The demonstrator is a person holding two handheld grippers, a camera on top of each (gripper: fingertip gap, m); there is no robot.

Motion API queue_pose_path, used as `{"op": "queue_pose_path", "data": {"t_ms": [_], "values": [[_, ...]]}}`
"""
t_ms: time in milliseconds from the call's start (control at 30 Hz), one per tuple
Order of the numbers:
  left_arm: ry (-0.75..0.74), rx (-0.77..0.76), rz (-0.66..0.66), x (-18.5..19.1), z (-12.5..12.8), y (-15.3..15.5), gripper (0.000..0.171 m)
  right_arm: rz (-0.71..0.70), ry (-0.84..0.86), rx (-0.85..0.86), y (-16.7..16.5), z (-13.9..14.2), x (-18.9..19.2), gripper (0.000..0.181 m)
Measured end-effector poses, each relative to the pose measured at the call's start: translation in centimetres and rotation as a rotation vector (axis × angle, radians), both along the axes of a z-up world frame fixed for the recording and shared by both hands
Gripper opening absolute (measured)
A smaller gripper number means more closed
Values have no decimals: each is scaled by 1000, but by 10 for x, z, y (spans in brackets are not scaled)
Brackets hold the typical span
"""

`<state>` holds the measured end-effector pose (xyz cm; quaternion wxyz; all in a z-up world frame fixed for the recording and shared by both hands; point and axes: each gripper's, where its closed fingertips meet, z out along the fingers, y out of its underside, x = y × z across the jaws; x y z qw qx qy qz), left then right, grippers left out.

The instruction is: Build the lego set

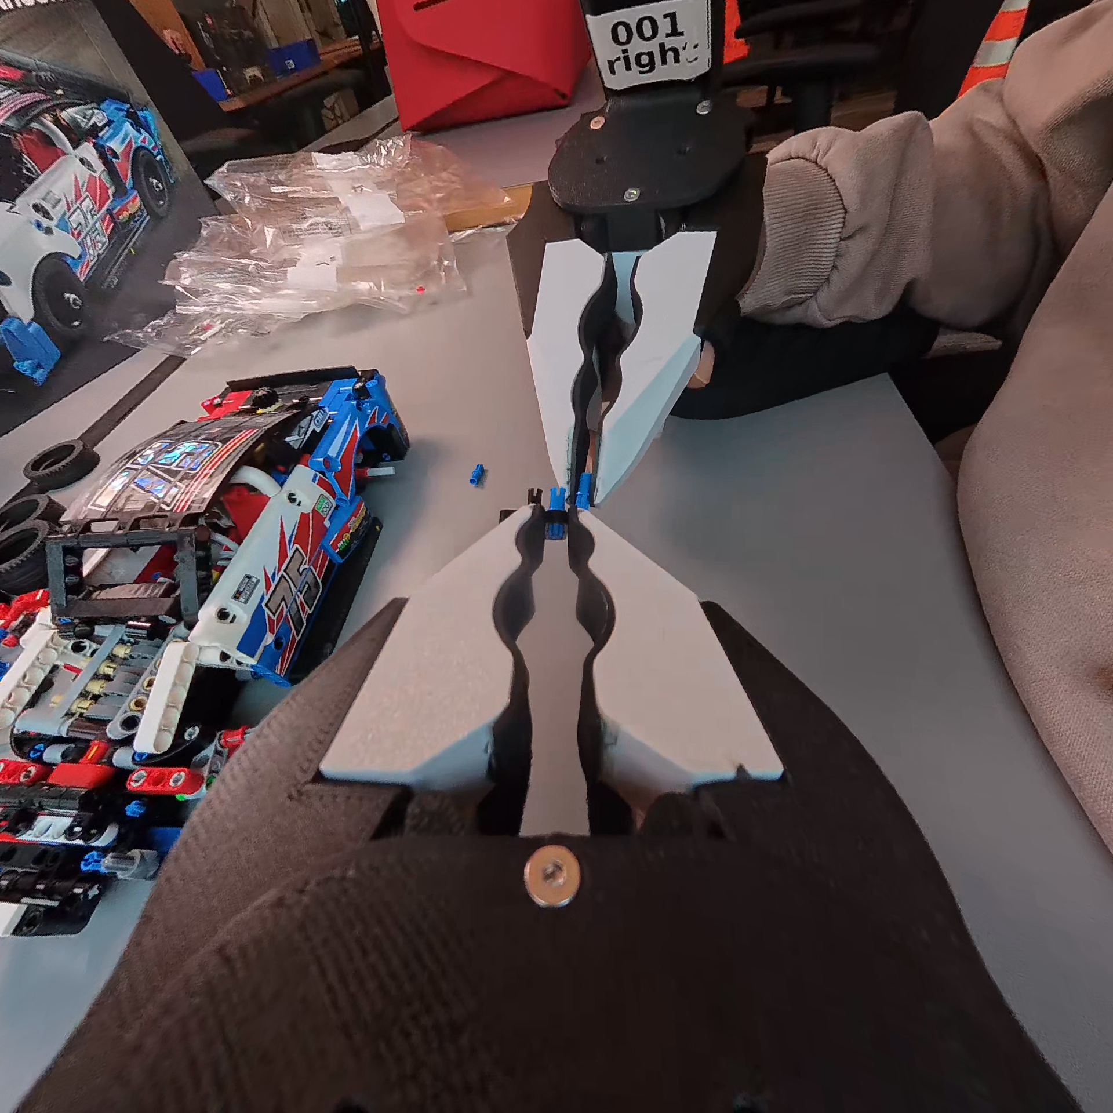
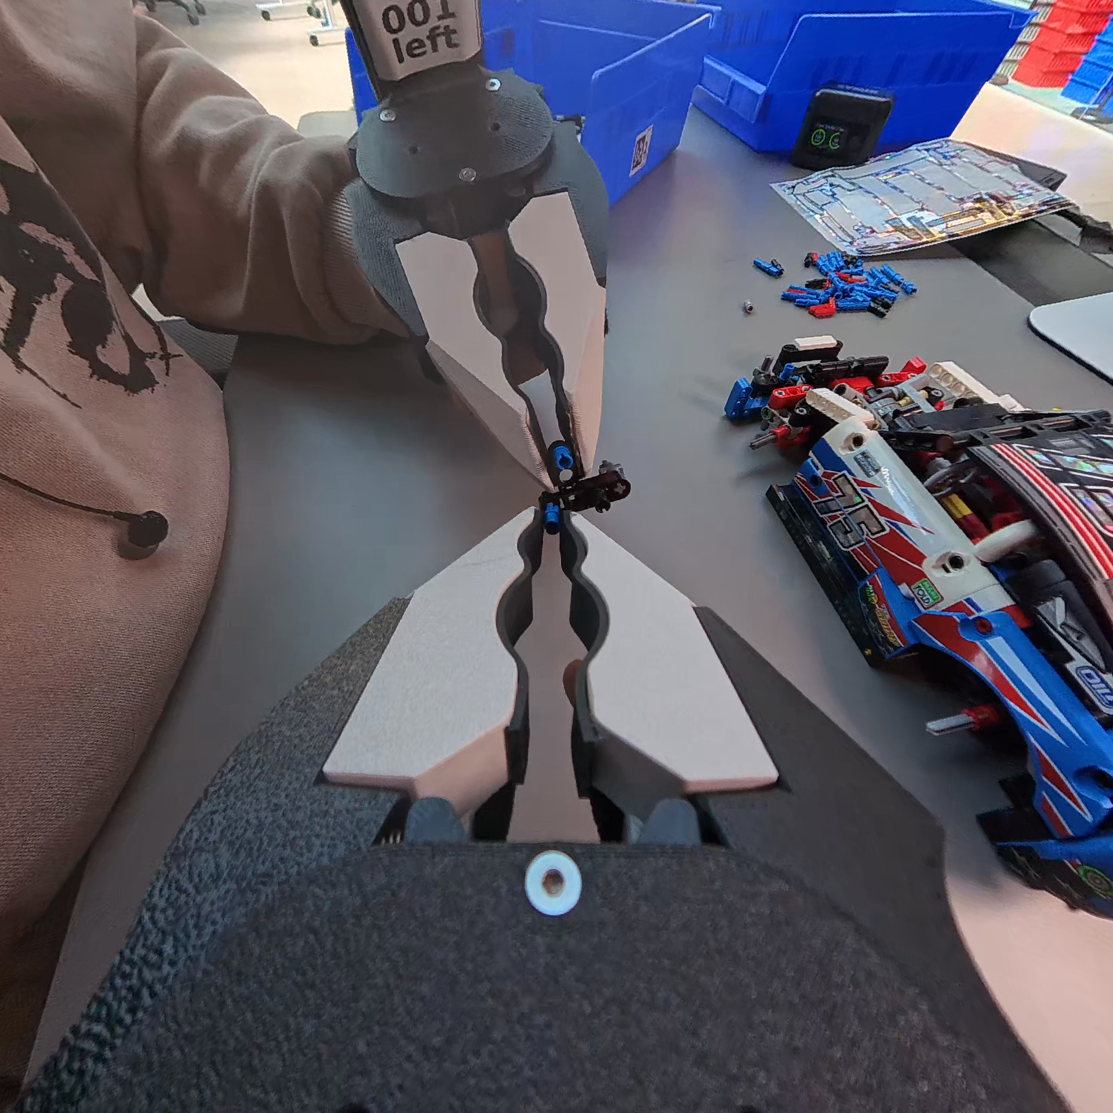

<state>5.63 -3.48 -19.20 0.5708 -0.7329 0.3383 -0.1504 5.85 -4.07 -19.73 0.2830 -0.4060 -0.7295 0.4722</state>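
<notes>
Fingertips meet tip to tip above the grey table [image 1: 783,542]. Left gripper [image 1: 555,525] pinches a small black piece carrying a blue pin [image 1: 555,530]. Right gripper [image 2: 551,523] clamps a second blue pin [image 2: 550,520] against that piece. Part-built race car [image 1: 241,542] lies near, loose pins [image 2: 843,286] farther off.

On your grey table [image 1: 753,542] you have crumpled clear plastic bags [image 1: 313,241] lying beyond the car, with a red folded paper bag [image 1: 482,60] standing farther back. To your other side, blue storage bins [image 2: 783,72] line the table's far edge, and a small black device with a lit screen [image 2: 837,126] stands just before them. A pale flat pad's corner [image 2: 1078,337] shows at the right edge.
</notes>
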Motion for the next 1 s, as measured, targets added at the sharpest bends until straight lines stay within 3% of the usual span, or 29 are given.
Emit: {"op": "queue_pose_path", "data": {"t_ms": [533, 867, 1000], "values": [[-66, 35, 40, 2, 15, 2, 6, -14, 33, -59, 1, 11, -1, 2], [-337, 78, 0, 4, 55, -3, 6, 22, 160, -373, -8, 46, 1, 2], [-395, 74, -18, 2, 61, -5, 6, 31, 193, -416, -9, 54, 0, 2]]}}
